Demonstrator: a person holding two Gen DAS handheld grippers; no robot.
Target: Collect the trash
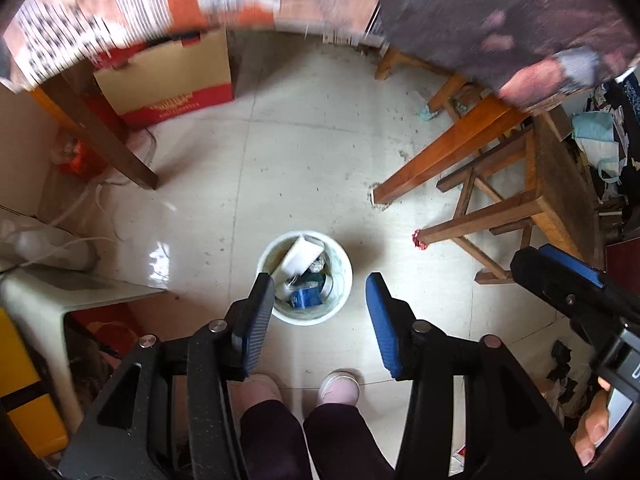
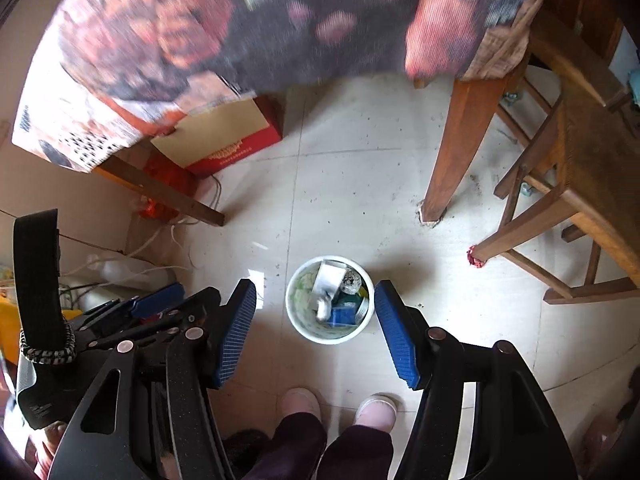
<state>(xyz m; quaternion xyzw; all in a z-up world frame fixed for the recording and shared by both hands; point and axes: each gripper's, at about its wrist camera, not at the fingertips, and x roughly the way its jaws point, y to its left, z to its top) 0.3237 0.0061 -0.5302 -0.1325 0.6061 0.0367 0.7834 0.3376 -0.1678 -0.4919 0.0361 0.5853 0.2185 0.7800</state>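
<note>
A: So, you are holding both tools above the small white bin (image 1: 306, 278), which is sitting on the tiled floor (image 1: 304, 152) just in front of your shoes (image 1: 338, 388). Your left gripper (image 1: 320, 320) is standing with its jaws apart and nothing between the blue pads; the bin is only showing through the gap, far below.

B: And the other one?

A: Your right gripper (image 2: 316, 330) is gaping the same way, empty, hanging over the same bin. Neither tool is carrying anything.

B: Where is the trash?

A: Inside the bin you are looking at a white carton (image 1: 302, 258), a blue packet (image 1: 306, 298) and a crumpled grey scrap (image 2: 352, 282), all lying below the rim. So I am judging that a drop-off is finishing here and not a pickup.

B: What is coming next?

A: Probably another search. Beyond the bin, the table (image 1: 460, 140) with the patterned cloth (image 2: 240, 20) is standing over the floor, and a wooden stool (image 1: 520, 208) is sitting to the bin's right. There is a small red scrap (image 1: 419, 239) at the stool leg nearest the bin, though I cannot tell whether it is loose litter or a wrap on the foot. If it is litter, you are needing to lower one open tool beside that leg and close on it without knocking the stool.
</note>
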